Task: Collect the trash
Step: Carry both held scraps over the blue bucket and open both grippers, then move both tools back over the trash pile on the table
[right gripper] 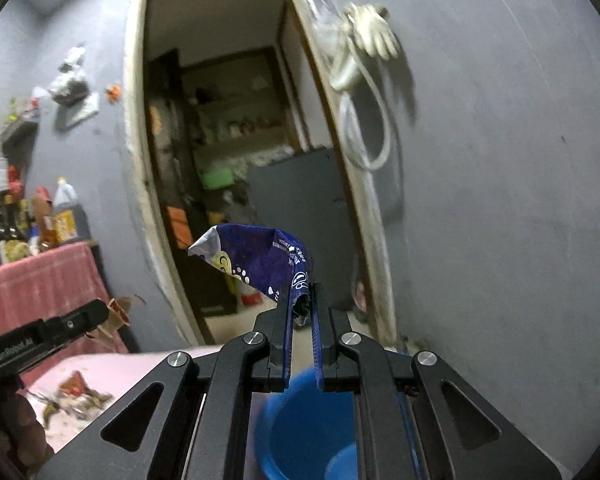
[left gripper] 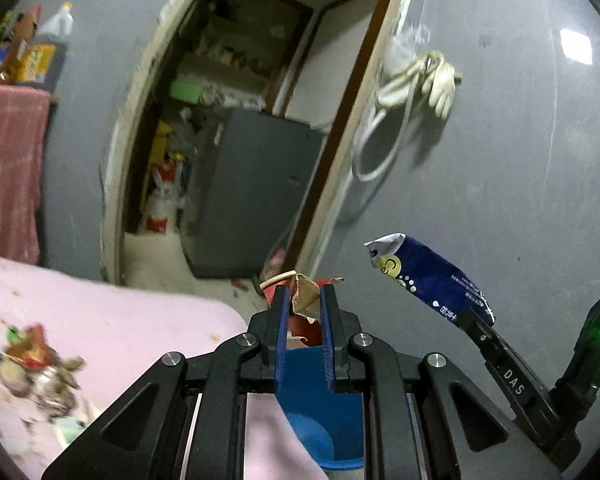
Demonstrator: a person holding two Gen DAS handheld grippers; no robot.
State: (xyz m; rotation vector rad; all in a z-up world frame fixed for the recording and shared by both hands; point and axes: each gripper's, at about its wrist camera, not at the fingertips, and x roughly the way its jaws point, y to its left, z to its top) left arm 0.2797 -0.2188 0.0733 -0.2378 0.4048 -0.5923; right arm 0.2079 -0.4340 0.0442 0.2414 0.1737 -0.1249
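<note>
Gripping torn cardboard scrap (left gripper: 305, 294): left gripper (left gripper: 305, 300) | right gripper (right gripper: 302, 300) fingers clamp blue wrapper (right gripper: 256, 258) | blue bucket (right gripper: 300, 432) rim below both

Blues, pinks and greys around the doorway (right gripper: 236, 152)

The wall (right gripper: 500, 200) on both sides of the doorway is dull grey, and the door frame (right gripper: 134, 160) is a stained cream. Right of the doorway hang an off-white glove (right gripper: 376, 34) and a white hose (right gripper: 364, 136). In front of the doorway the wrapper (right gripper: 256, 258) is deep blue with white dots, white lettering and a yellow mark, silver at its torn end; the torn carton scrap (left gripper: 306, 294) is brown with red. Below it sits a bright blue bucket (right gripper: 300, 428). Left of the doorway the bed cover (left gripper: 112, 320) is pale pink and the hanging towel (left gripper: 10, 168) a darker rose. The tongs (left gripper: 304, 304) are black with blue pads.
</note>
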